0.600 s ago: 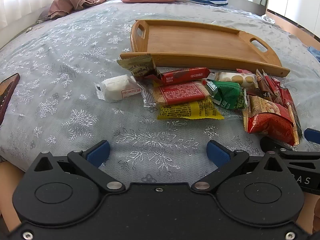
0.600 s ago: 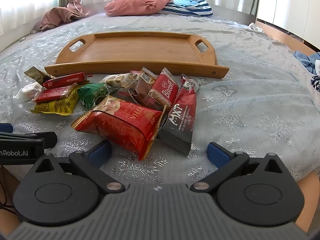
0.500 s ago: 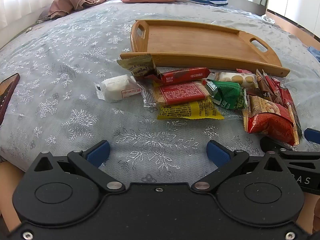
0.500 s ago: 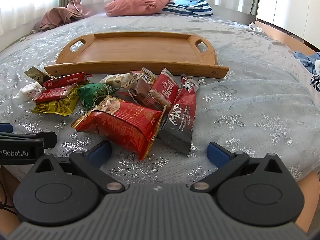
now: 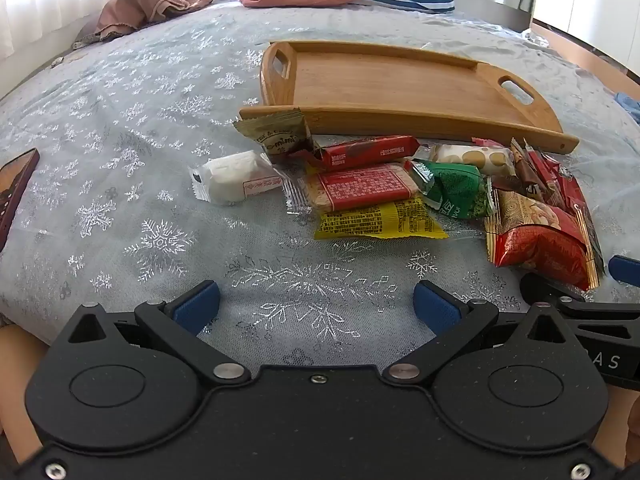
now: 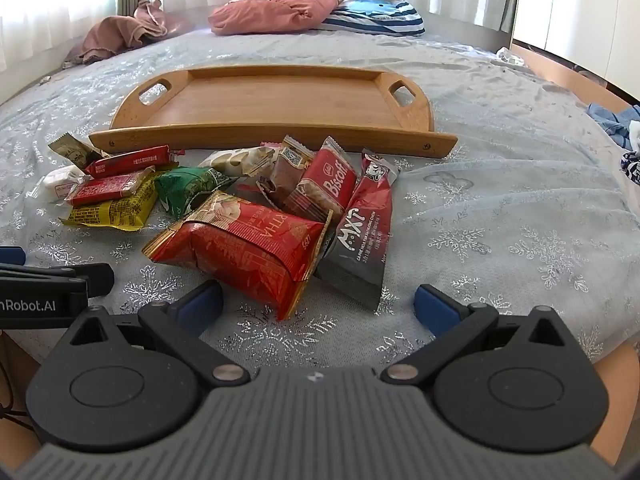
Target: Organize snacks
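Note:
Several wrapped snacks lie in a heap on the bedspread before a wooden tray [image 5: 400,84] [image 6: 280,98] with nothing on it. Among them are a white cake packet [image 5: 236,176], a yellow pack [image 5: 376,218] [image 6: 116,208], a green pack [image 5: 456,190] [image 6: 188,188], a big red bag [image 6: 244,244] [image 5: 536,236], a Biscoff pack [image 6: 328,184] and a grey-red stick [image 6: 360,236]. My left gripper [image 5: 316,306] stands open near the bed's front edge, short of the yellow pack. My right gripper [image 6: 318,304] is open too, its fingers astride the red bag's near corner without touching.
A phone [image 5: 14,192] lies at the bed's left edge. Pink pillow [image 6: 276,10], striped cloth [image 6: 376,14] and a crumpled brown cloth [image 5: 148,8] sit at the far side. Blue clothes [image 6: 618,120] lie at the right. Snowflake bedspread surrounds the tray.

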The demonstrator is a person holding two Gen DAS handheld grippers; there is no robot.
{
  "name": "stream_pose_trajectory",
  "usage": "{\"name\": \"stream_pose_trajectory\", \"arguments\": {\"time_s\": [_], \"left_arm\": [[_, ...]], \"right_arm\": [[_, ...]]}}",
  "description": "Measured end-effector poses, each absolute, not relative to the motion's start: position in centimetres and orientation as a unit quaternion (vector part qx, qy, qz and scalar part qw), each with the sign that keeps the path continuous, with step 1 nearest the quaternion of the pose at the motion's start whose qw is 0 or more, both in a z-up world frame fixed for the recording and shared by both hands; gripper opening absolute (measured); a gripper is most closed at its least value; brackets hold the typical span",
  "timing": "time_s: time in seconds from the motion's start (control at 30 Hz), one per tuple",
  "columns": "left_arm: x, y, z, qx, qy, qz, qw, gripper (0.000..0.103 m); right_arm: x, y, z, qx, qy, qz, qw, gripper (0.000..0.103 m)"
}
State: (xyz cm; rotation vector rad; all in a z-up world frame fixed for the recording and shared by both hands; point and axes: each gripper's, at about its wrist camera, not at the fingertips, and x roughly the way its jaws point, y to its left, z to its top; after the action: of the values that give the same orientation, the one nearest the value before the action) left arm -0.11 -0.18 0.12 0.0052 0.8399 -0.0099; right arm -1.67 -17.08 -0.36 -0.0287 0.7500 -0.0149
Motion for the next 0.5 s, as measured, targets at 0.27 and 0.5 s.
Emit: {"name": "stream_pose_trajectory", "arguments": {"time_s": [0.27,0.5], "left_arm": [[-0.08,-0.10,0.48,0.010,0.402,-0.014,0.915,0.103],[-0.31,0.28,-0.01,0.016,0.385,-0.028,0.922,0.103]], "right_arm": [[-1.80,-16.73,-0.28,-0.018,0.367,-0.012,0.930,0.103],[-1.69,-16.72,-0.37,-0.025,0.369,-0.015,0.929,0.103]]}}
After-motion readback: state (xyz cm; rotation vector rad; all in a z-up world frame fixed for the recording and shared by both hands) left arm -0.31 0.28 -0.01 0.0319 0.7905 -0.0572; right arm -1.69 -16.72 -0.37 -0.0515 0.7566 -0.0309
